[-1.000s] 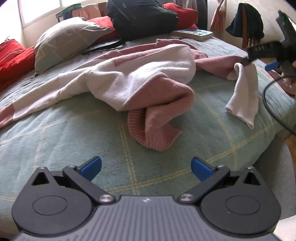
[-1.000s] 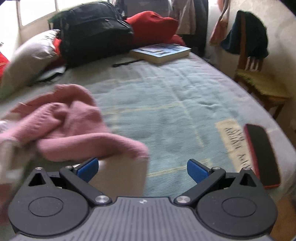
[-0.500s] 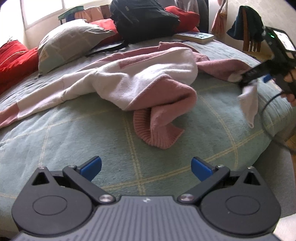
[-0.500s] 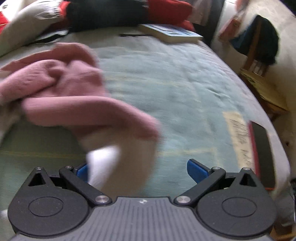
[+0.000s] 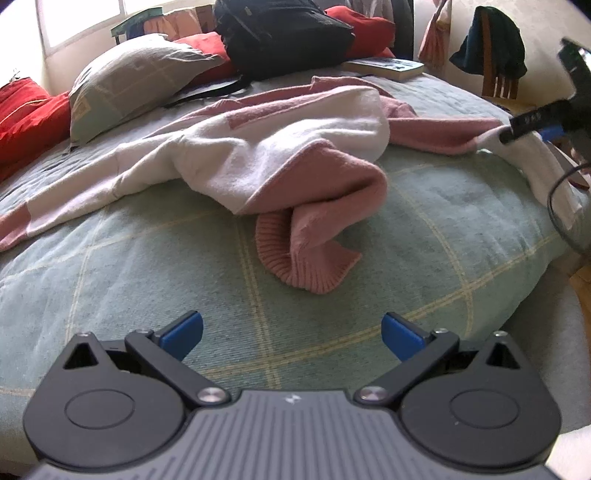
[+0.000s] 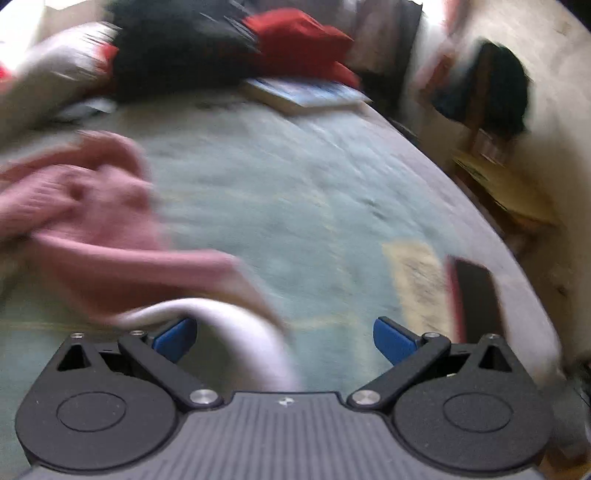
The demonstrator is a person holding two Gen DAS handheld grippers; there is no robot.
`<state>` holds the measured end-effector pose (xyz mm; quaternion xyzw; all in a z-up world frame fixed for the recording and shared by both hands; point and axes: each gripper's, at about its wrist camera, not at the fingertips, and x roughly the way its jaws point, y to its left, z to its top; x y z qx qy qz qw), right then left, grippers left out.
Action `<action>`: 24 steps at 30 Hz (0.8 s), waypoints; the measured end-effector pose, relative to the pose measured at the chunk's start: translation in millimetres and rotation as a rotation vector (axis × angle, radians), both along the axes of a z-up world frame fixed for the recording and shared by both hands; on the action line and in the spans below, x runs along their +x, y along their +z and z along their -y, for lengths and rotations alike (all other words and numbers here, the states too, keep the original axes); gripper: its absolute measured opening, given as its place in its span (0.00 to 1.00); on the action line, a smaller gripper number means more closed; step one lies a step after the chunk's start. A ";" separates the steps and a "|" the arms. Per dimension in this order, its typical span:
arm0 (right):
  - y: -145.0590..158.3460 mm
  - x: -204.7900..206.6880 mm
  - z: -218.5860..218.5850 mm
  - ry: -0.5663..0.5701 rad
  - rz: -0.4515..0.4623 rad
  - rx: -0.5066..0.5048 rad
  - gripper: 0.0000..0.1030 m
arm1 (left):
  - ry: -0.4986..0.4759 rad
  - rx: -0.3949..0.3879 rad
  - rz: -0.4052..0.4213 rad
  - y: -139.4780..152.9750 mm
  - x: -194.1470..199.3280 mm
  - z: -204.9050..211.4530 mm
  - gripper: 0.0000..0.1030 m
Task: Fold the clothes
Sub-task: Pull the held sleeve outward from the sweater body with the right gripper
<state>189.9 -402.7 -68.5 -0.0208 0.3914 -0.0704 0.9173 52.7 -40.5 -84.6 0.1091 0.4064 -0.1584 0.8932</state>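
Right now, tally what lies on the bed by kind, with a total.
Sweaters: 1, pink and white
Pillows: 1, grey-green
Backpacks: 1, black
Books: 1
Red cushions: 2
Red-edged black phone-like slabs: 1
Total: 7

Crumpled pink-and-white sweater [image 5: 280,162] on green bedspread [image 5: 147,266], beyond parted left gripper [image 5: 291,332].

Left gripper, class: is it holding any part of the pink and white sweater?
No: the left gripper is open over bare bedspread, short of the sweater.
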 end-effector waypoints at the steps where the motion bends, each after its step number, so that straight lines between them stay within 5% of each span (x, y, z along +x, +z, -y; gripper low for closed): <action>1: 2.8 -2.7 -9.6 0.061 0.034 0.009 1.00 | -0.002 0.001 0.000 -0.2 0.2 0.3 0.99; 6: 7.5 13.2 -56.8 0.254 0.071 0.017 1.00 | -0.006 0.004 -0.002 -1.0 1.6 0.3 0.99; 13: -21.3 64.5 -118.2 0.371 -0.038 -0.097 1.00 | 0.002 0.009 -0.005 -2.4 6.0 -2.2 0.99; 16: -36.3 85.0 -118.8 0.339 -0.094 -0.173 1.00 | 0.015 0.008 -0.006 -2.6 8.8 -6.3 0.99; 24: -9.7 122.9 -55.2 0.153 -0.042 -0.118 1.00 | 0.028 0.005 -0.012 -5.9 18.9 -9.8 0.99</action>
